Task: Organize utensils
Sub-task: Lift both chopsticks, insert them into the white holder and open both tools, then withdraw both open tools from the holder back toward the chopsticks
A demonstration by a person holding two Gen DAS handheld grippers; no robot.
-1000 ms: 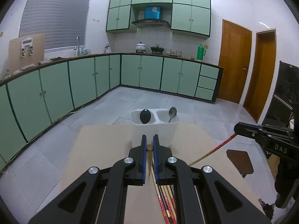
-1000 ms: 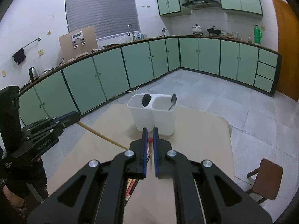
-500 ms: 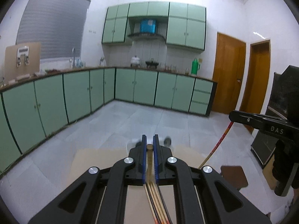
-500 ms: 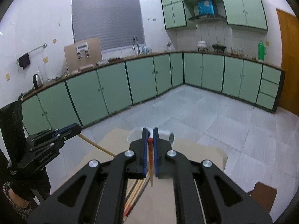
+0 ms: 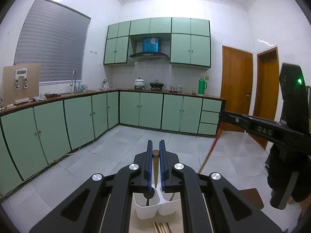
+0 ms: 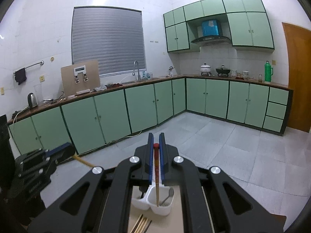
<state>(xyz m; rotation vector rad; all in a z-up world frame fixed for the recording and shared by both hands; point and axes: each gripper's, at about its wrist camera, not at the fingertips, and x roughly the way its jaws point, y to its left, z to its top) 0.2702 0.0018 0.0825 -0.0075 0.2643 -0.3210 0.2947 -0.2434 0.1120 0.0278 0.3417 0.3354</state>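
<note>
My left gripper (image 5: 155, 145) is shut on a plain wooden chopstick (image 5: 155, 163) that hangs down between its blue pads. Below it stands a white two-compartment holder (image 5: 144, 212) with a black spoon (image 5: 147, 196) in the left compartment. My right gripper (image 6: 156, 138) is shut on a red-topped chopstick (image 6: 156, 167). That chopstick's lower end points into the right compartment of the holder (image 6: 155, 208), beside a metal spoon (image 6: 168, 194). Several loose chopsticks (image 6: 141, 224) lie on the table in front of the holder. Each gripper shows in the other's view, the right gripper (image 5: 223, 115) and the left gripper (image 6: 64, 149).
The beige table (image 6: 175, 219) carries the holder near its far edge. A brown stool (image 5: 252, 198) stands on the floor at the right. Green kitchen cabinets (image 5: 77, 116), a counter and two wooden doors (image 5: 236, 91) ring the tiled floor.
Both grippers have risen, each with its chopstick lifted off the table. The holder has dropped from ahead of the fingers to low beneath them, and the chopsticks now hang steeply.
</note>
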